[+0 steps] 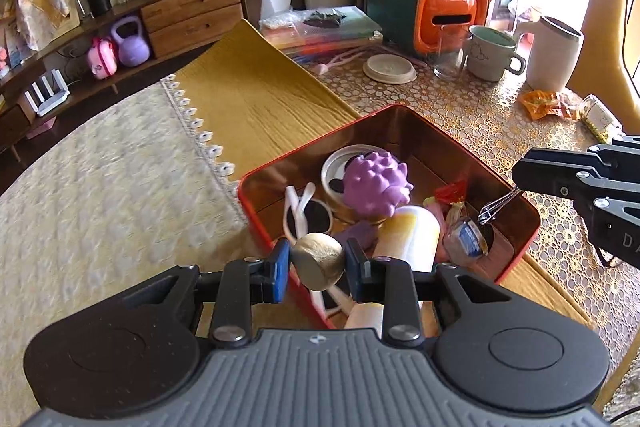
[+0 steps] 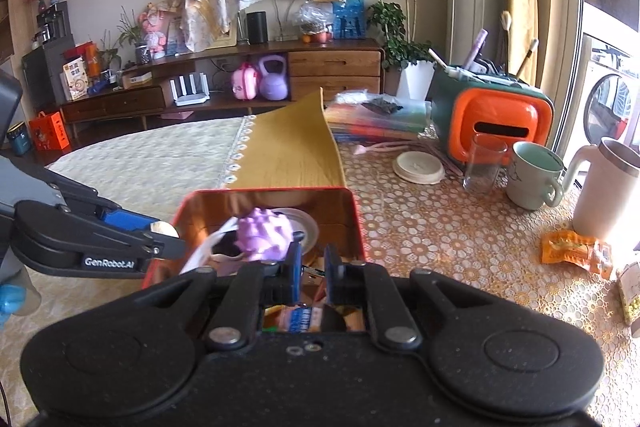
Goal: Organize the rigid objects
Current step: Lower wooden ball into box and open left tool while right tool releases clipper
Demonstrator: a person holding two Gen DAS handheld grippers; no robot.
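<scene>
A red tin box with a shiny copper inside stands on the table. It holds a purple knobbly ball, a white round lid, a pale yellow bottle and wrapped sweets. My left gripper hovers over the box's near corner, its blue pads shut on a small gold ball. From the right, my right gripper reaches over the box, shut on a metal nail clipper that hangs above the contents. In the right wrist view the right gripper pinches the clipper over the box; the left gripper comes in from the left.
Behind the box stand an orange and green organiser with brushes, a glass, a mug, a white tumbler and a flat white lid. An orange snack packet and a small jar lie at right. Folders are stacked at the back.
</scene>
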